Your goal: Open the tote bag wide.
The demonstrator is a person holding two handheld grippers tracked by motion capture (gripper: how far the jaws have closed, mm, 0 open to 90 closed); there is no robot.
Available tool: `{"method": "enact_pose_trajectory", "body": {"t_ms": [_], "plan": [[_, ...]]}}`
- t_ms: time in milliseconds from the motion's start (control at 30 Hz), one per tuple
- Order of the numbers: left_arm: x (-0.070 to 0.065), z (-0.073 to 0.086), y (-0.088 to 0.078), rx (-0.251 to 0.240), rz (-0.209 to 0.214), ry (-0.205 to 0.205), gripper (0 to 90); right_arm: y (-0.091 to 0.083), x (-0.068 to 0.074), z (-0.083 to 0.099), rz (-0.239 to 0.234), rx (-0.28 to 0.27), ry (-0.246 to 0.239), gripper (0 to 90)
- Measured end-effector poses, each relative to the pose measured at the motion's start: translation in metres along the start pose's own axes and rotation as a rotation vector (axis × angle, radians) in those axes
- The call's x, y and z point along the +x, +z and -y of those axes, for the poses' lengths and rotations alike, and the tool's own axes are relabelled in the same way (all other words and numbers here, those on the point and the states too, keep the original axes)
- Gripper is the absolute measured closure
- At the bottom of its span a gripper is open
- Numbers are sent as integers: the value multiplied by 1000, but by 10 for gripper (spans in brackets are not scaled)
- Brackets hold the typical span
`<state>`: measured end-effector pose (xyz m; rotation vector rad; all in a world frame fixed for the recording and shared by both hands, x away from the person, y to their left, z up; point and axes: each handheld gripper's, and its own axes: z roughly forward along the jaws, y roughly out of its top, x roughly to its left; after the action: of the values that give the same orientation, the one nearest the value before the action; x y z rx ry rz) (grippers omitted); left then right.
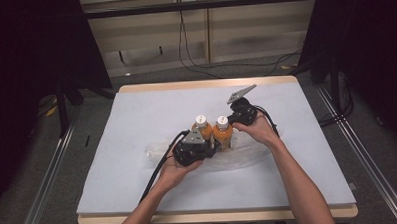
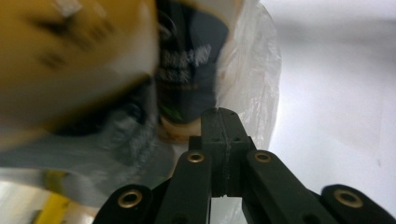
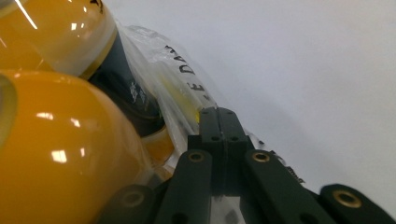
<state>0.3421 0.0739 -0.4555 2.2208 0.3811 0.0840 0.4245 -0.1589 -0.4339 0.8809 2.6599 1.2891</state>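
Two orange bottles with white caps, one point(image 1: 202, 128) beside the other point(image 1: 222, 132), stand upright mid-table inside a clear plastic bag point(image 1: 249, 153). My left gripper point(image 1: 214, 147) lies low at the bottles' near-left side. In its own view the left gripper point(image 2: 222, 114) has its jaws together on the bag's film point(image 2: 254, 79), beside a dark bottle label point(image 2: 187, 70). My right gripper point(image 1: 232, 135) comes in from the bottles' right. Its own view shows the right gripper point(image 3: 218, 114) pressed shut on the bag's printed edge point(image 3: 184, 79), next to the glossy orange bottles point(image 3: 60, 154).
The pale blue mat point(image 1: 136, 119) covers the wooden table, with open surface all around the bag. Black cables trail from both grippers toward the near edge. Dark curtains and stands flank the table, and cables lie on the floor beyond.
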Motion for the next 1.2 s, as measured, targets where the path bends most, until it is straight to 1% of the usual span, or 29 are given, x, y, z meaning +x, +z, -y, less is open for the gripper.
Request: {"method": "enact_pose_trajectory", "body": {"t_ms": [33,67,100,133,167,200,233,400,433,467,500,533,600,633,667,700,767,800,833,867,900,933,967,1000,1033,1067,1100,1167,1200], "plan": [[0,1,0,12,-7,7,900,1,0,2,-4,2,4,900],[0,2,1,18,-8,-1,900,1,0,3,2,8,6,900],[1,3,2,20,0,-3,900,2,0,5,-1,19,8,900],[1,5,3,7,-5,-9,900,3,-1,7,-9,23,6,900],[2,4,2,26,-7,-9,900,3,-1,9,-15,33,12,900],[2,6,3,16,-1,-19,900,4,-1,10,-10,39,8,900],[3,6,4,20,-1,-19,900,5,0,11,1,55,12,900],[4,11,8,28,7,-23,900,9,1,13,-5,75,19,900],[3,13,9,14,6,-31,900,14,0,16,-13,91,23,900],[3,12,7,39,1,-21,900,17,0,17,-12,103,21,900],[3,12,7,39,1,-21,900,18,0,18,-10,112,31,900],[1,14,7,31,4,-19,900,21,-1,20,-15,115,29,900],[-1,16,9,38,6,-14,900,24,-1,23,-5,136,36,900],[-2,17,9,55,4,-12,900,27,-2,24,-3,142,27,900],[-3,18,10,56,1,-7,900,28,-2,26,-1,152,36,900],[-5,19,11,58,4,-12,900,30,-2,29,2,159,37,900],[-6,20,12,67,7,-4,900,31,-3,31,1,157,37,900],[-8,22,16,93,14,20,900,32,-3,33,2,142,62,900],[-9,23,16,85,19,10,900,32,-4,34,4,138,59,900],[-8,23,16,83,33,2,900,32,-3,33,11,139,59,900],[-7,23,16,82,39,-1,900,32,-3,33,20,144,45,900],[-7,23,16,82,39,-1,900,32,-3,33,20,144,45,900],[-7,23,16,84,48,-4,900,32,-2,32,30,144,46,900],[-9,22,14,110,46,13,900,34,-2,31,48,136,52,900],[-11,23,15,99,43,22,900,34,-2,31,52,138,54,900],[-13,22,14,103,41,39,900,34,-2,31,59,135,49,900],[-15,22,13,118,41,41,900,35,-2,31,65,130,49,900],[-17,24,12,109,51,45,900,36,-2,30,76,121,50,900],[-18,24,12,116,53,45,900,37,-2,30,82,119,44,900]]}}
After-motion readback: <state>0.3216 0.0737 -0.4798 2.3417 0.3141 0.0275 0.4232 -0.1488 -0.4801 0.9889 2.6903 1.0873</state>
